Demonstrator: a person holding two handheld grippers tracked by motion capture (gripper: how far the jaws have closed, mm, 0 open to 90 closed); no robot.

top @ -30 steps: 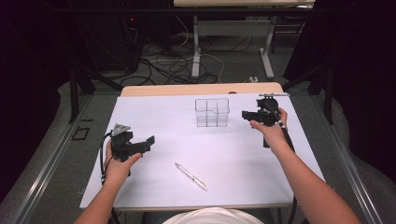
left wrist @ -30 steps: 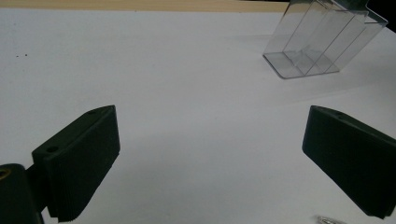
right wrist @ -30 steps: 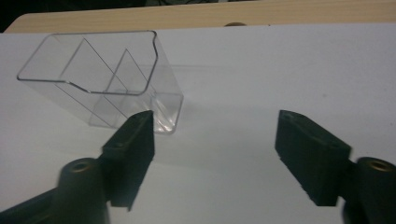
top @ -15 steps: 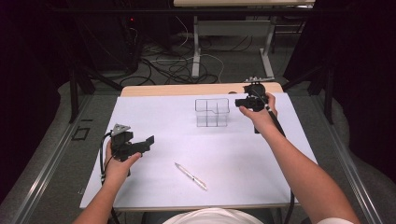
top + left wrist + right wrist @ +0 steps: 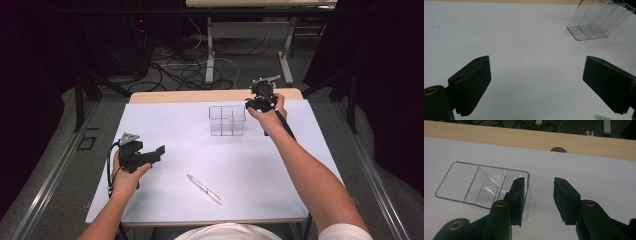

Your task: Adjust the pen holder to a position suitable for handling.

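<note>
The clear plastic box (image 5: 227, 120), split into compartments, stands upright on the white sheet (image 5: 200, 150) toward the far side of the table, and the right gripper (image 5: 261, 99) hangs at its right end, above the rim. Its jaws have just been closing and stand part open, one over the box's end compartment and the other outside the end wall (image 5: 527, 185), with no pad pressing on it. The left gripper (image 5: 142, 155) rests near the left edge, jaws wide open and empty, with a pen (image 5: 204, 188) lying on the sheet to its right.
</note>
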